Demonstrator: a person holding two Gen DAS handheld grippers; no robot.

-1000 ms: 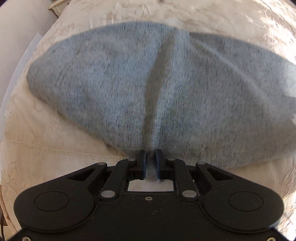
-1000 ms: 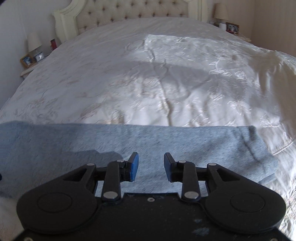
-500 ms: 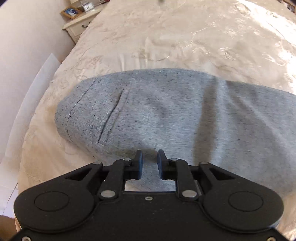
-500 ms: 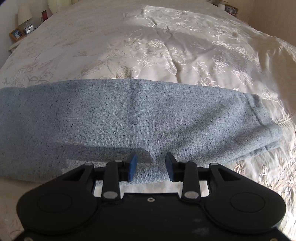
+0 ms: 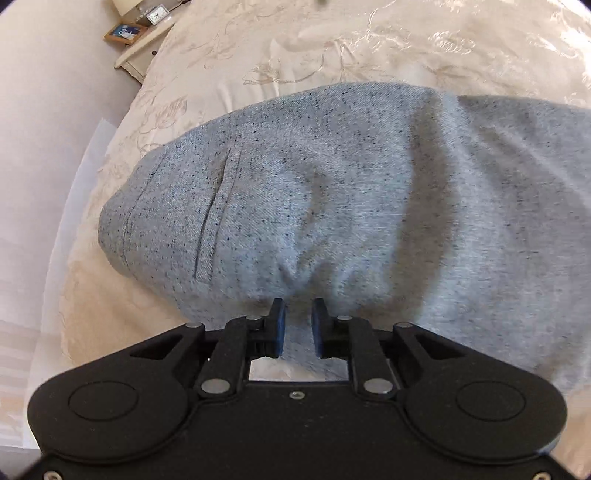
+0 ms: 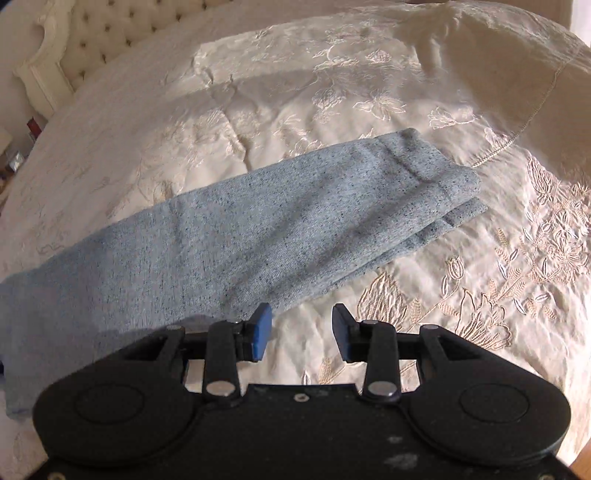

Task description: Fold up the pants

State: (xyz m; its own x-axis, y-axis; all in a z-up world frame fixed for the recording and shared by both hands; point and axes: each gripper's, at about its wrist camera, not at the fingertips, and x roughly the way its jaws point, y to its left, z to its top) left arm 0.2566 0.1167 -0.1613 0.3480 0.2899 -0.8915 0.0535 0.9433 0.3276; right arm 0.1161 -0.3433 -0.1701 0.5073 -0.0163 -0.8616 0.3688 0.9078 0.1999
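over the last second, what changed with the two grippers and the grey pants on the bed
The left gripper let go: a second ago its jaws pinched the speckled grey knit pants, now they stand apart with cloth merely between them. The right gripper, open throughout, slid off the pants toward the leg cuffs and now sits over the cream embroidered bedspread. The pants stayed flat, legs stacked.

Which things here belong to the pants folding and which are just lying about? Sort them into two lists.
Job:
- grey pants, lying lengthwise on the bed
- left gripper, slightly open over the pants near the waist
- right gripper, open beside the legs
- bedspread, the folding surface

Lying about:
- picture frame
- small clock
- nightstand
- tufted headboard
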